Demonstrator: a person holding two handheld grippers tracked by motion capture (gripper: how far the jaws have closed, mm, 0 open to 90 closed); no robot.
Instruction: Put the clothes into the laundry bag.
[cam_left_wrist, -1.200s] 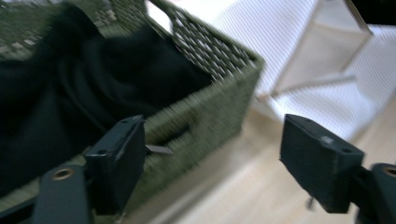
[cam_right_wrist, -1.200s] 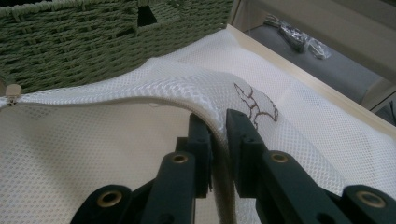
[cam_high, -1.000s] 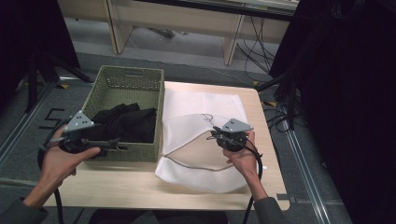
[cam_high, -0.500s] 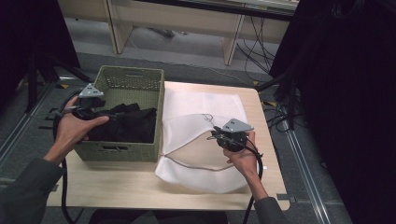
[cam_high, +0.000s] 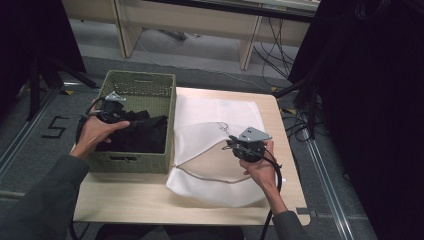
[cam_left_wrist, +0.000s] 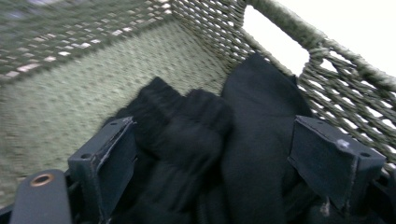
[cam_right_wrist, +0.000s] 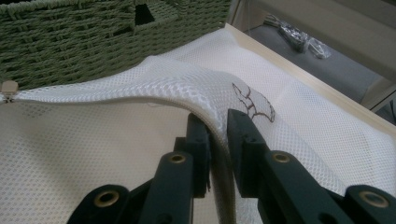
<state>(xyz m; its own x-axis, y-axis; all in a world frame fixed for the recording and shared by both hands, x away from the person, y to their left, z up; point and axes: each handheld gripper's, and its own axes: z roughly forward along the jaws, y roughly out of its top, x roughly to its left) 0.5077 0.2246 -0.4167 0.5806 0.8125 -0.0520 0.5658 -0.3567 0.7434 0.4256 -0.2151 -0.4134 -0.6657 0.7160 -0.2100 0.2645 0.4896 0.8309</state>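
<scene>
With the right tool (cam_right_wrist: 217, 135) clamped on the lifted rim of the white mesh laundry bag (cam_high: 215, 145) on the surface, the left tool (cam_left_wrist: 229, 154) – jaws apart over the black clothes (cam_left_wrist: 210, 140) in the green woven basket (cam_high: 167, 100) – should sink deep before closing (a shallow pinch may slip).

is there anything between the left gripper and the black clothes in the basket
Nothing visible. The left gripper hangs inside the green basket, jaws open on either side of the black clothes, with only open space in front of them.
</scene>
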